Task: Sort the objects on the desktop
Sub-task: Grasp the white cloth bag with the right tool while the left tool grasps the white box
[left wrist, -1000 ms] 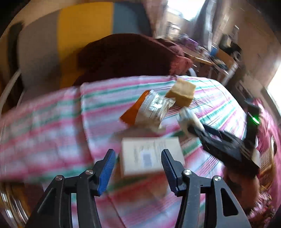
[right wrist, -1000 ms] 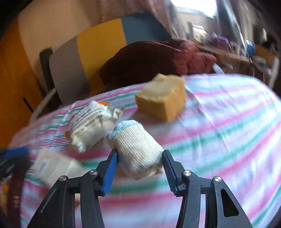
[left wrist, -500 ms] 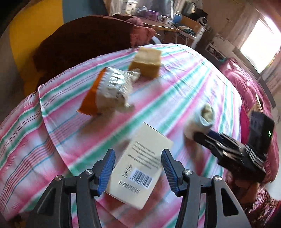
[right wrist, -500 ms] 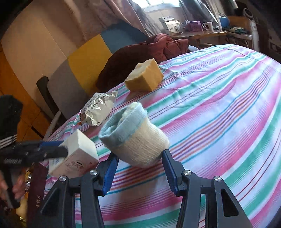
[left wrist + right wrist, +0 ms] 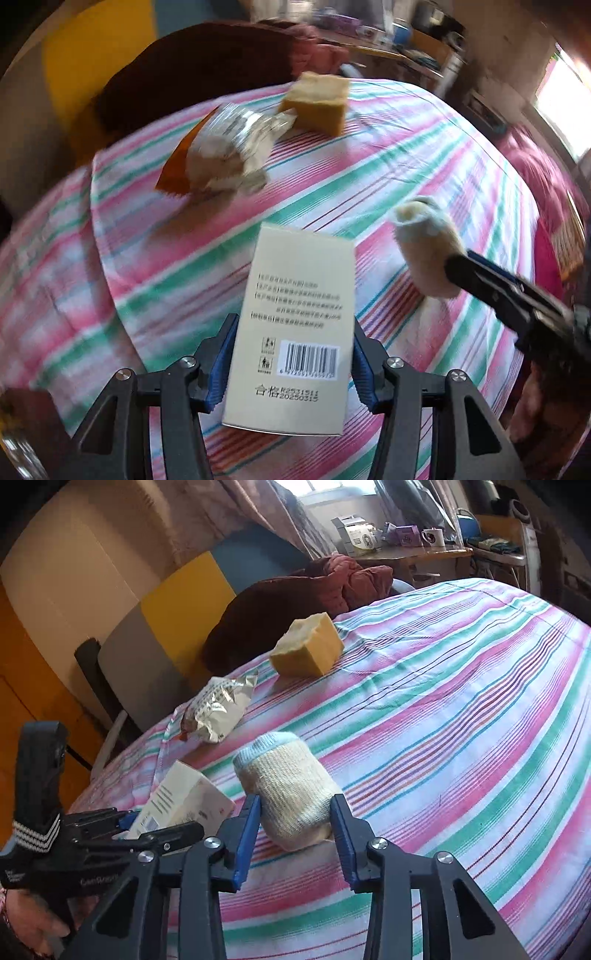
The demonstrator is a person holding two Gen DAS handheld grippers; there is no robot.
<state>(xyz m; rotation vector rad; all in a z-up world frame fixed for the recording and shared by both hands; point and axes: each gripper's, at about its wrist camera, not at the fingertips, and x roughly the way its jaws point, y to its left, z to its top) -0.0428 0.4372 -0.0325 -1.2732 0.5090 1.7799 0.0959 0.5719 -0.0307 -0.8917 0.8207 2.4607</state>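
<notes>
Left tongs point(image 5: 291, 363) angled steeply downward, jaws set wide about a box. Right tongs point(image 5: 295, 830), tilted less, jaws closing on a rolled sock.

Left wrist view: looks steeply down along the left claw point(image 5: 291, 363) at the striped counter point(image 5: 424, 155), very near a cream box point(image 5: 295, 325).
Right wrist view: faces less steeply across the counter point(image 5: 461, 701) from behind the right claw point(image 5: 295, 827), close to a rolled sock point(image 5: 288, 790).
Shared: box point(image 5: 184, 801), sock point(image 5: 428, 247), snack packet point(image 5: 229, 151) point(image 5: 218, 709), yellow sponge point(image 5: 317, 101) point(image 5: 306, 646).
Cross-sight: each view catches the other claw at its edge.
</notes>
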